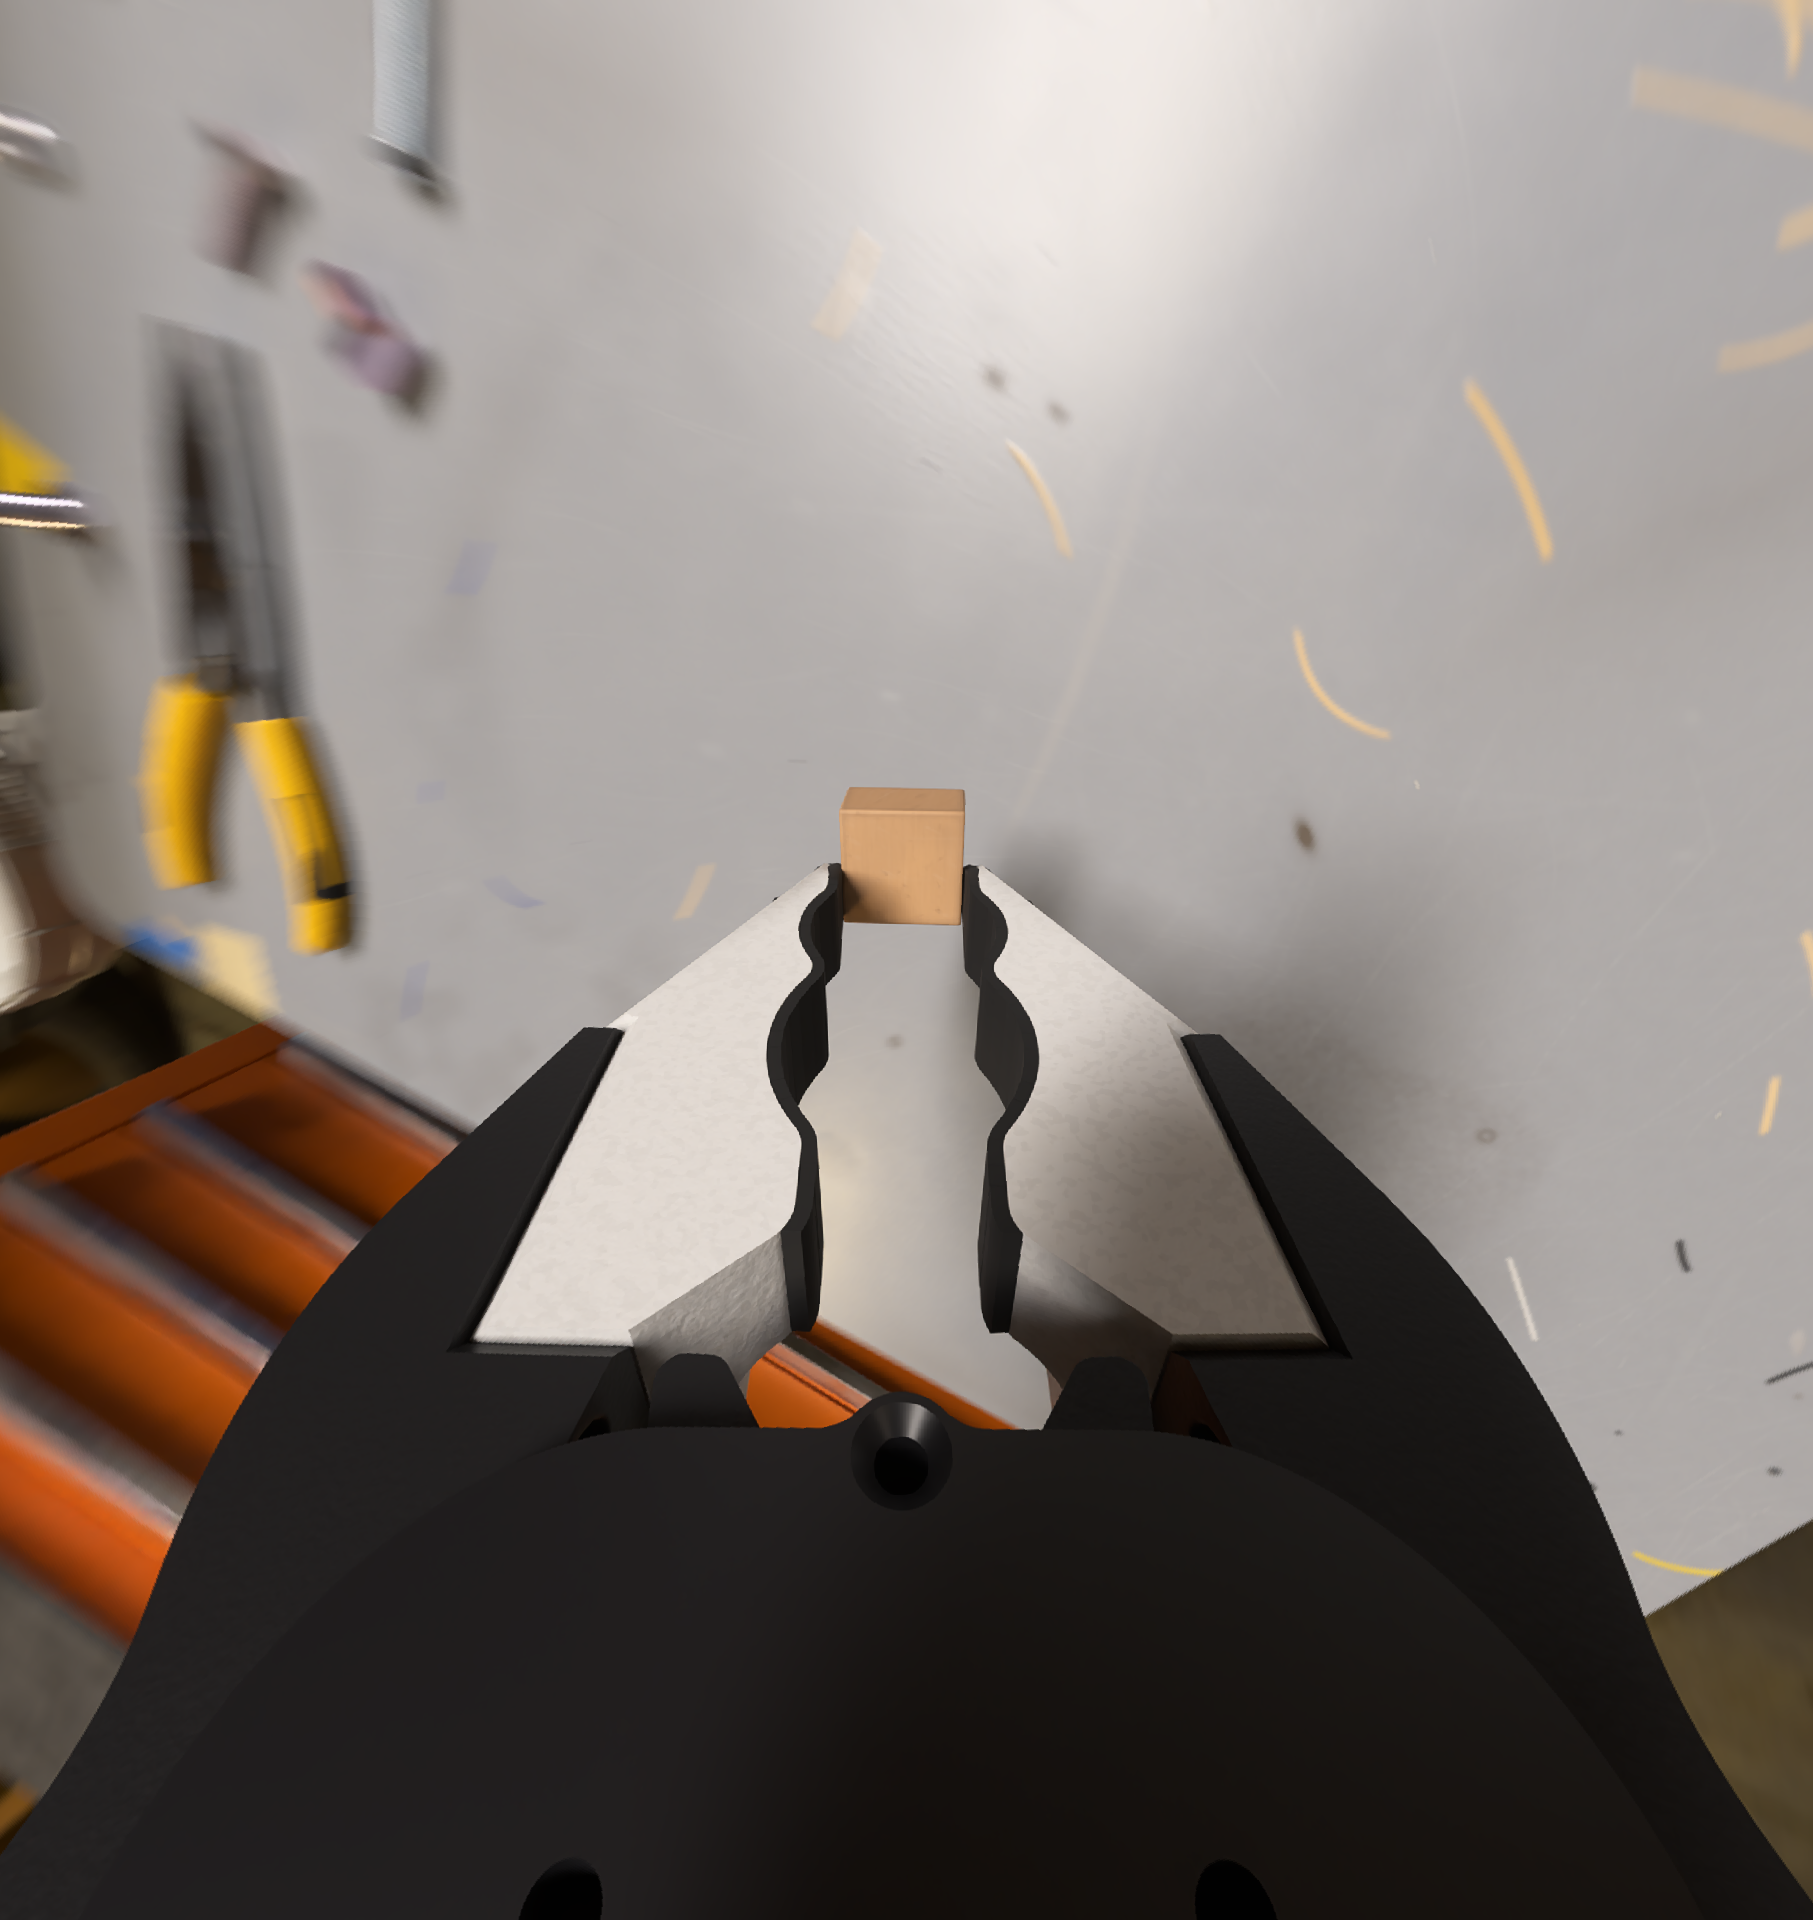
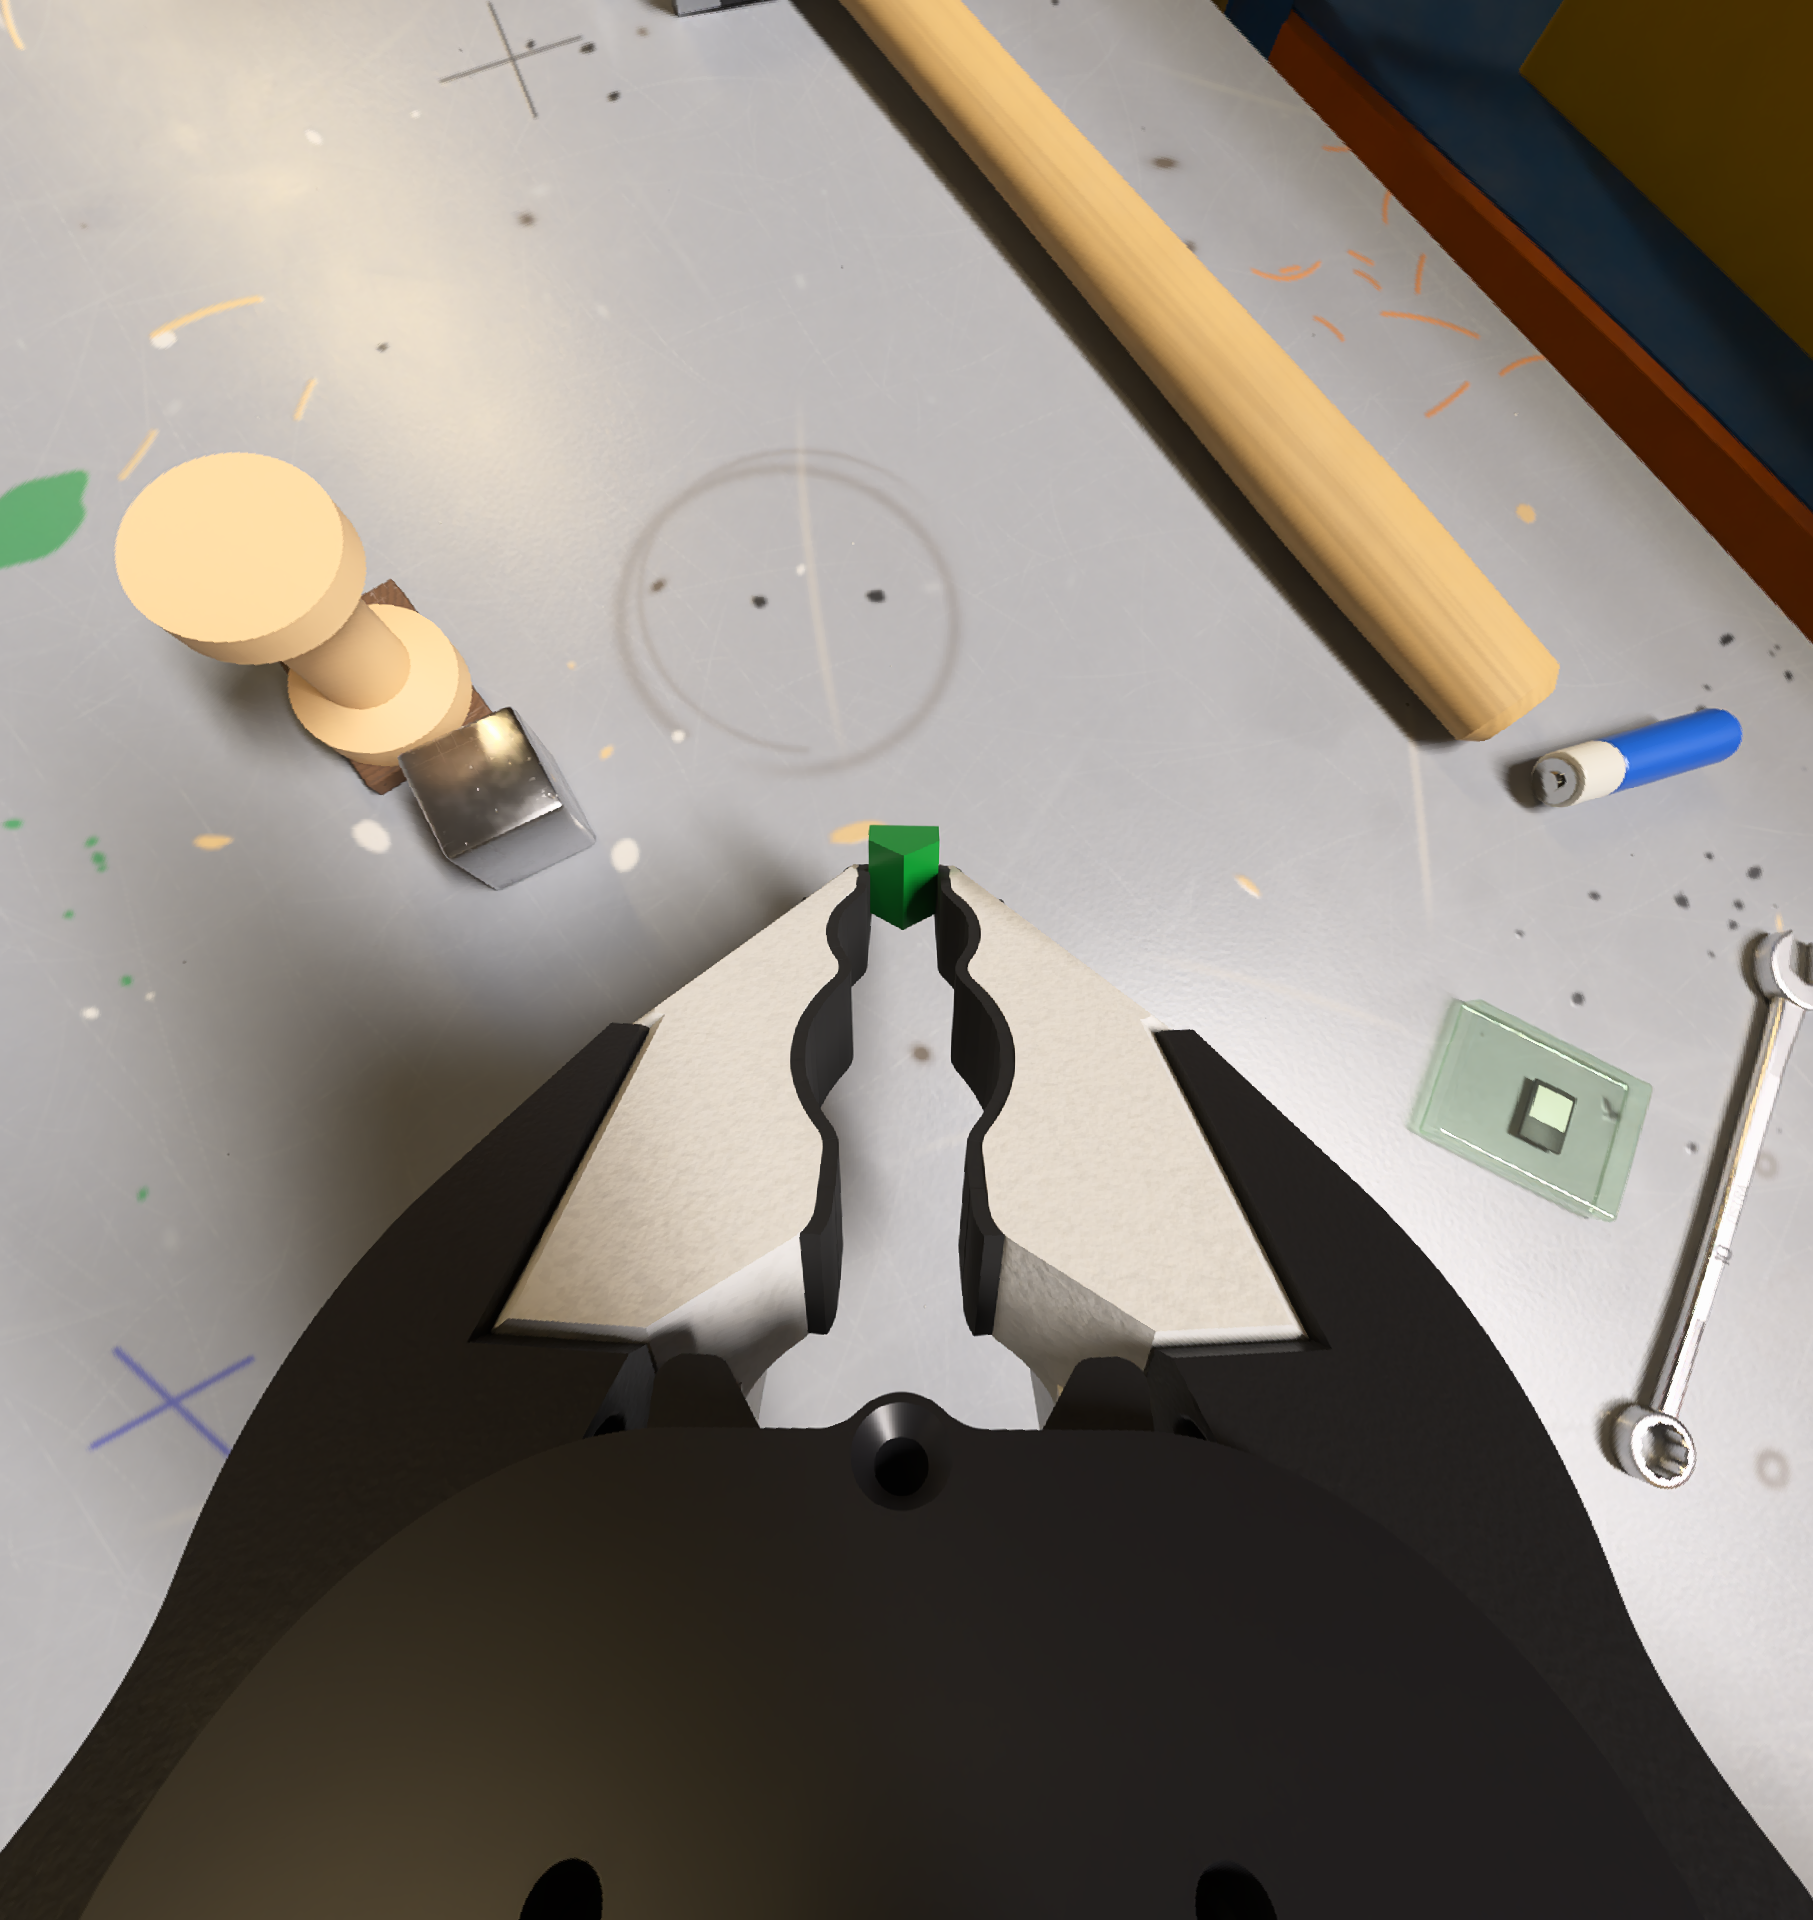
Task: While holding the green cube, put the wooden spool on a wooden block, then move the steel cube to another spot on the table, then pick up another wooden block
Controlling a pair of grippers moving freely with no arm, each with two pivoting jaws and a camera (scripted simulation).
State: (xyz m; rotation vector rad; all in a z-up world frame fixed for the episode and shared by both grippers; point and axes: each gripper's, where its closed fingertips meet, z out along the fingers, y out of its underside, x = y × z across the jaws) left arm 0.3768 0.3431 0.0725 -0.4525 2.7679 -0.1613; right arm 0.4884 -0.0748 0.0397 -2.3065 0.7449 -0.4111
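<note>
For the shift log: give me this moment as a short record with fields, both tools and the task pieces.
left tool: shut on light wooden block
right tool: shut on green cube
wooden spool: upright on a dark wooden block
steel cube: on the table, against the spool's base
nearby: dowel, wrench, blue battery
</note>
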